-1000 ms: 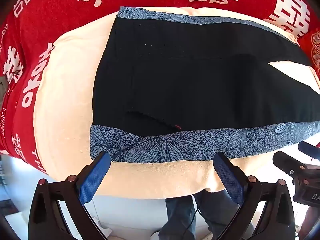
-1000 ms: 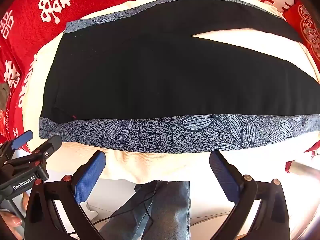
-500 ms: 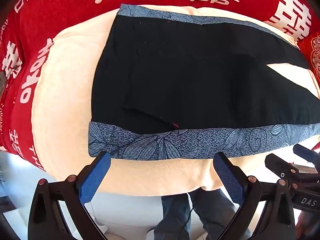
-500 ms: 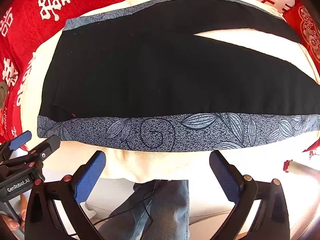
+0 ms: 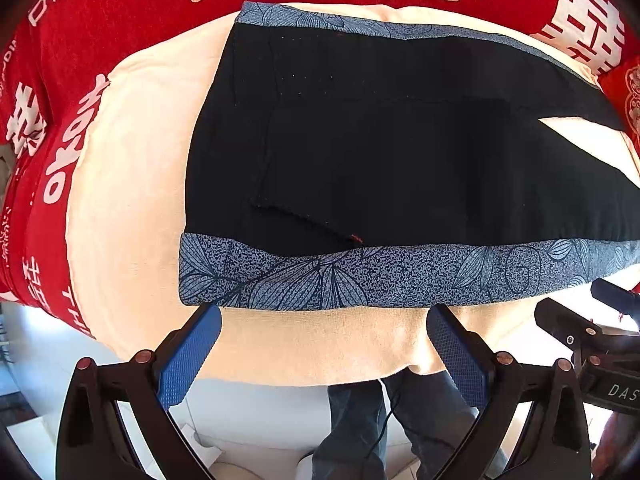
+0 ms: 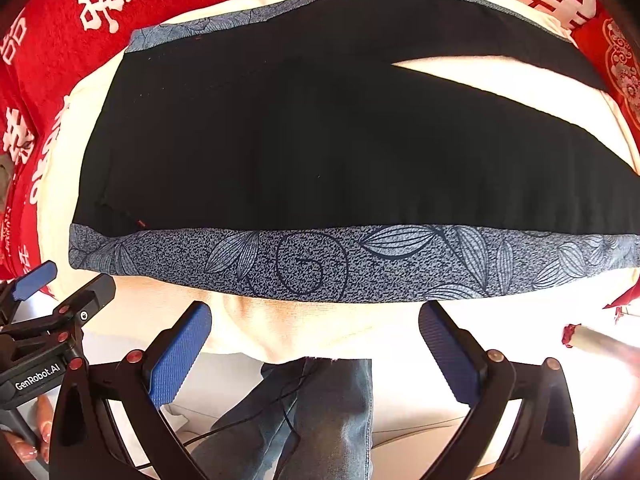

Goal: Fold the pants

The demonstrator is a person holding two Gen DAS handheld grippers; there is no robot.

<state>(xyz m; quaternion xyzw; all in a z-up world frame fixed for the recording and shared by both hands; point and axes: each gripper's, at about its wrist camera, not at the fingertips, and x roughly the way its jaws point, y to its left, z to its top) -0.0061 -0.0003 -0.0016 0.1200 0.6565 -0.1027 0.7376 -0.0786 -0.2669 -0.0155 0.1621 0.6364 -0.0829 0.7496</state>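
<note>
Two grippers hang above the near edge of the tabletop, and both have crept a little closer to the cloth than they were a second ago. The left gripper [image 5: 324, 344] has its blue fingers [image 5: 188, 356] spread wide apart and holds nothing. The right gripper [image 6: 316, 340] has its fingers [image 6: 178, 354] just as wide and is empty too.

The black pants with a blue leafy side band [image 5: 400, 168] lie flat and unfolded on the cream towel [image 5: 132, 184], which covers a red cloth with white letters [image 5: 100, 12]. The waist points left and the two legs run off to the right, with a thin gap of cream between them. The near blue leafy band [image 6: 312, 264] now sits just past the fingertips in both views, but nothing touches it yet.

My guess is that the first fold has not begun. The grippers look lined up to pinch this near band, left one near the waist and right one further along the leg, and lift it over to the far side.
</note>
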